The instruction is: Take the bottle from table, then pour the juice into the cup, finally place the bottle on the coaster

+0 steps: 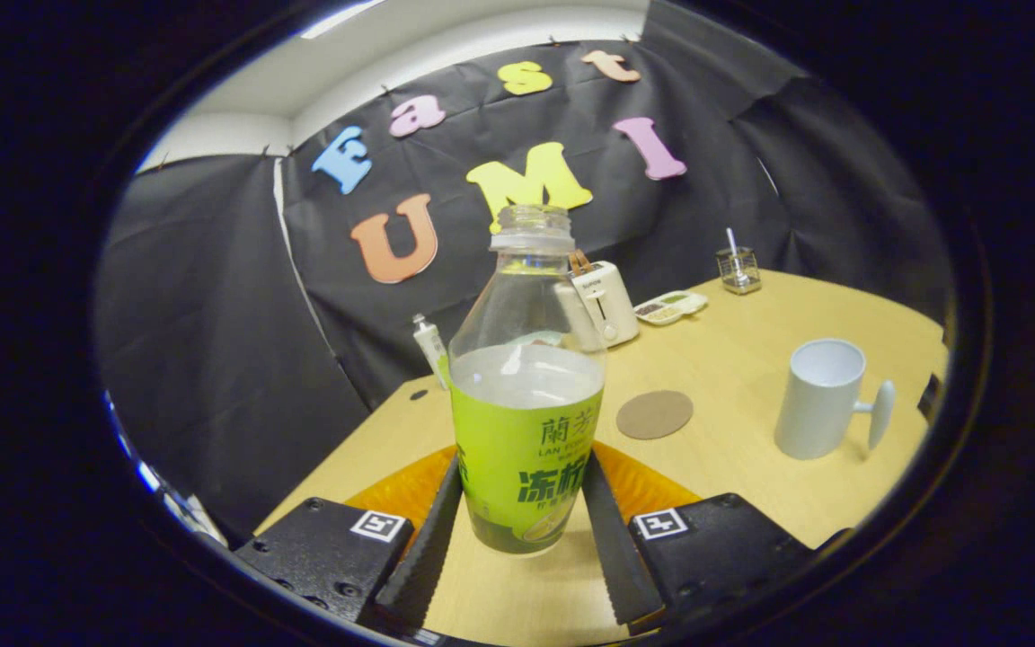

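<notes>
Two fingers: the black gripper [517, 526] has its two toothed fingers [429, 539] on both sides of the clear plastic bottle with the green label [526, 422]. They look pressed onto the bottle's low part, so it is held tight.
Bottle: it stands up straight between the fingers. Its bottom seems to sit on, or just over, the light wooden table [751, 503]. I cannot tell if it is lifted yet.
Bottle top: it has no cap, so it must stay straight or the juice will spill.
Juice: it fills about half the bottle, up to the top of the label.
Cup: the white cup with a handle [821, 397] stands open side up, beyond the fingers and off to the right, ready for juice. It looks empty.
Coaster: the round brown coaster [654, 414] lies flat between the bottle and the cup. It is bare, waiting for the bottle.
Far things: a white toaster [605, 304], a small tray [670, 307] and a glass jar [738, 270] sit near the wall.
Step now: I think this is the grab. Pouring comes next.
</notes>
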